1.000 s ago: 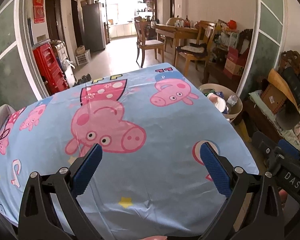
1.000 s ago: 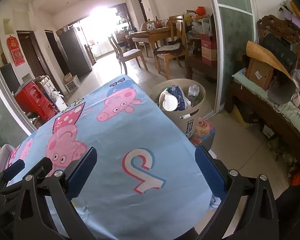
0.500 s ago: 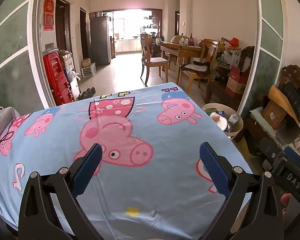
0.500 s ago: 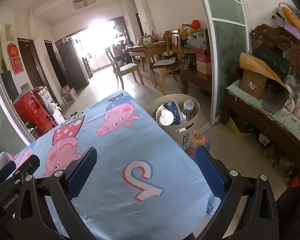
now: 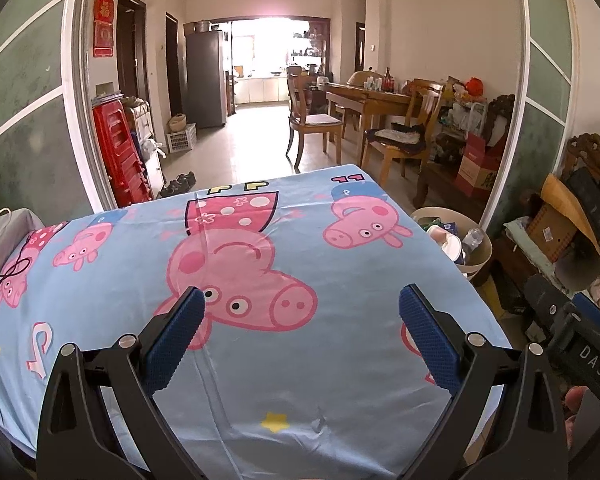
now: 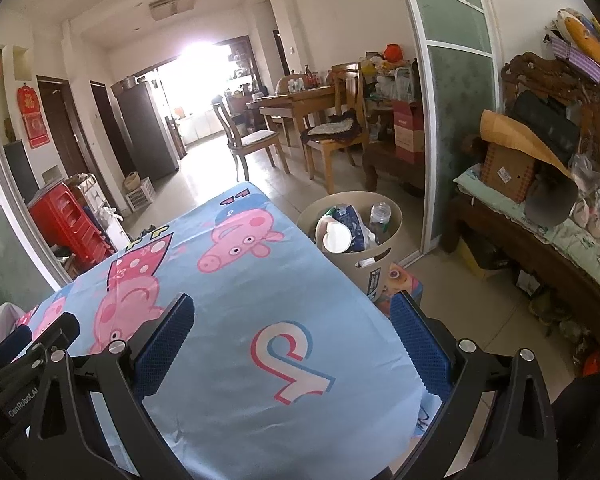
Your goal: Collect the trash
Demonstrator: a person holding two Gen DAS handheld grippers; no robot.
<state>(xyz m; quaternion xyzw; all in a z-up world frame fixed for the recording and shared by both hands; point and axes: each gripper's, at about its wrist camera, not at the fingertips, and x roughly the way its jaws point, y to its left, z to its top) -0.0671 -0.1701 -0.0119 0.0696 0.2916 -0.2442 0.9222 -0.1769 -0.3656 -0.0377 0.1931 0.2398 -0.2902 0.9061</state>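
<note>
At about 2 o'clock off the table's far right corner, the beige trash bin (image 6: 358, 236) is sitting on the floor, already holding a white paper cup (image 6: 334, 238), a clear plastic bottle (image 6: 380, 216) and a crumpled blue-green wrapper (image 6: 350, 216). In the left wrist view the same bin (image 5: 478, 254) is peeking out at 3 o'clock, partly hidden behind the table edge.

The table's cartoon-pig cloth (image 5: 260, 280) is showing no loose trash in either view; only the printed pattern is lying on it.

The left tool (image 5: 298, 332) is hanging over the near edge at 6 o'clock, blue pads spread wide, gripping nothing. The right tool (image 6: 292, 340) is doing the same on the right side, pads wide apart, nothing between them.

Compared with a second ago, both cameras are tilting up and riding higher: more ceiling and hallway are showing, the cloth is sitting lower in frame, and the bin is looking a bit farther off. Pad spacing is unchanged.

Judgement: both tools are pulling back from the table with nothing in them, so collection is probably finished or nearly so. Any remaining trash would be lying outside these views; I cannot tell from here.
</note>
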